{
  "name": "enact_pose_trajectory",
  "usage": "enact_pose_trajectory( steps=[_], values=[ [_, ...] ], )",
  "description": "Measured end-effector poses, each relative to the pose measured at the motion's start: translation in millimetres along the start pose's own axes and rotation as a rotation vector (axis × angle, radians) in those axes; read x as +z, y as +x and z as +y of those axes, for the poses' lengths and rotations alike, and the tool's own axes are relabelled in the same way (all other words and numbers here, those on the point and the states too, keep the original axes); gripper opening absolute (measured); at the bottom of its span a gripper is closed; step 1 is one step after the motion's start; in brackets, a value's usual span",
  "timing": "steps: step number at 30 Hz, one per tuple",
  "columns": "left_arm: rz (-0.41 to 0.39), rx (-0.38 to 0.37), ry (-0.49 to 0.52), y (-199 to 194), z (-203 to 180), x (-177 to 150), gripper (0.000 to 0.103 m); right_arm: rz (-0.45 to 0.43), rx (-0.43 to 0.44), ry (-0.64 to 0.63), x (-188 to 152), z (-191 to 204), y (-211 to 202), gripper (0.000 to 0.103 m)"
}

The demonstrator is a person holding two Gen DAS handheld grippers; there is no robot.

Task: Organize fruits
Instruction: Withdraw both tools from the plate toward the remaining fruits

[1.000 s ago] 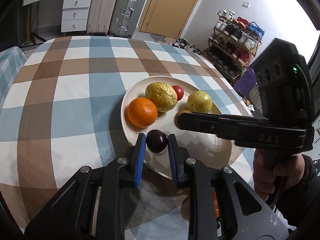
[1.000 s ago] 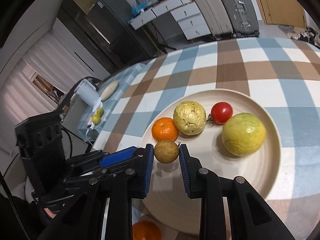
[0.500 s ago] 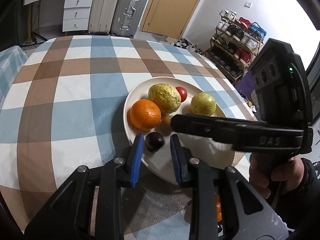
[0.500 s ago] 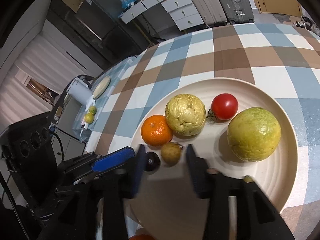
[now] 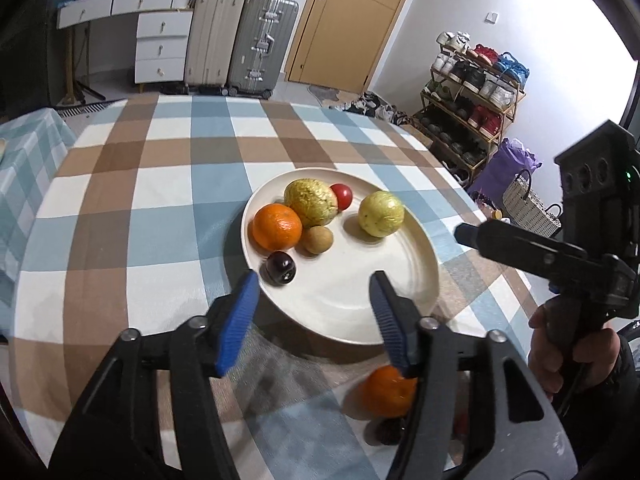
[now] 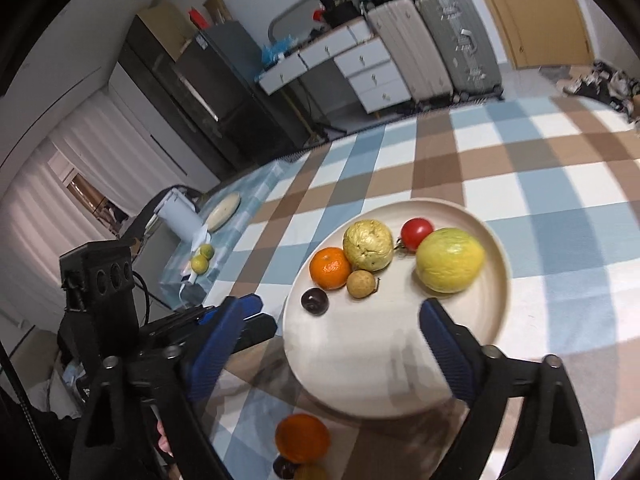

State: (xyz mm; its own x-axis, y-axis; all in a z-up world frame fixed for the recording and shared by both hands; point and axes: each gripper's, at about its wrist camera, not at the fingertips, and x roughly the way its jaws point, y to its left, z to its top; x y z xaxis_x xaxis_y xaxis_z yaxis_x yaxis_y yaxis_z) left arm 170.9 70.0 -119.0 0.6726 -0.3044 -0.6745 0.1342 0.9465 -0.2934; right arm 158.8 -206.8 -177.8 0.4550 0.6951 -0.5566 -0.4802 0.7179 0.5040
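A cream plate (image 5: 360, 300) (image 6: 380, 380) on the checked tablecloth holds an orange (image 5: 277, 227) (image 6: 330, 268), two yellow-green guavas (image 5: 310, 202) (image 5: 381, 213), a small red tomato (image 5: 341, 196), a small brown fruit (image 5: 317, 239) (image 6: 361, 284) and a dark plum (image 5: 279, 273) (image 6: 314, 300). My left gripper (image 5: 314, 314) is open and empty over the plate's near edge. My right gripper (image 6: 332, 344) is open and empty above the plate; it shows from the side in the left wrist view (image 5: 520, 244).
A second orange (image 5: 386, 390) (image 6: 302, 438) and a dark fruit (image 6: 285, 467) lie on the cloth in front of the plate. Suitcases, drawers and a shoe rack stand beyond the table. A side table with small green fruits (image 6: 200, 264) is at left.
Both grippers opened and pulled back. The left let go of the dark plum and the right let go of the brown fruit; both fruits now rest on the plate beside the orange.
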Motion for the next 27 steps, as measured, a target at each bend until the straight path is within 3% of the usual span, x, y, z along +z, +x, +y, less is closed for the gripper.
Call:
enact_pose_trajectory(
  steps=[10, 18, 22, 27],
  values=[
    [-0.064, 0.053, 0.035, -43.6, -36.6, -11.8, 0.081, -0.109, -0.03, -0.045, -26.6, 17.8, -58.8, 0.103],
    [-0.091, 0.075, 0.07, -67.8, -60.9, -24.4, 0.087, -0.147, -0.043, -0.066, -45.4, 28.9, -85.8, 0.103],
    [-0.103, 0.082, 0.072, -77.6, -68.6, -33.6, 0.099, -0.157, -0.053, -0.079, -56.6, 33.9, -96.7, 0.103],
    [-0.121, 0.1, 0.073, -89.8, -74.7, -45.2, 0.102, -0.164, -0.065, -0.083, -69.8, 37.4, -107.7, 0.103]
  ],
)
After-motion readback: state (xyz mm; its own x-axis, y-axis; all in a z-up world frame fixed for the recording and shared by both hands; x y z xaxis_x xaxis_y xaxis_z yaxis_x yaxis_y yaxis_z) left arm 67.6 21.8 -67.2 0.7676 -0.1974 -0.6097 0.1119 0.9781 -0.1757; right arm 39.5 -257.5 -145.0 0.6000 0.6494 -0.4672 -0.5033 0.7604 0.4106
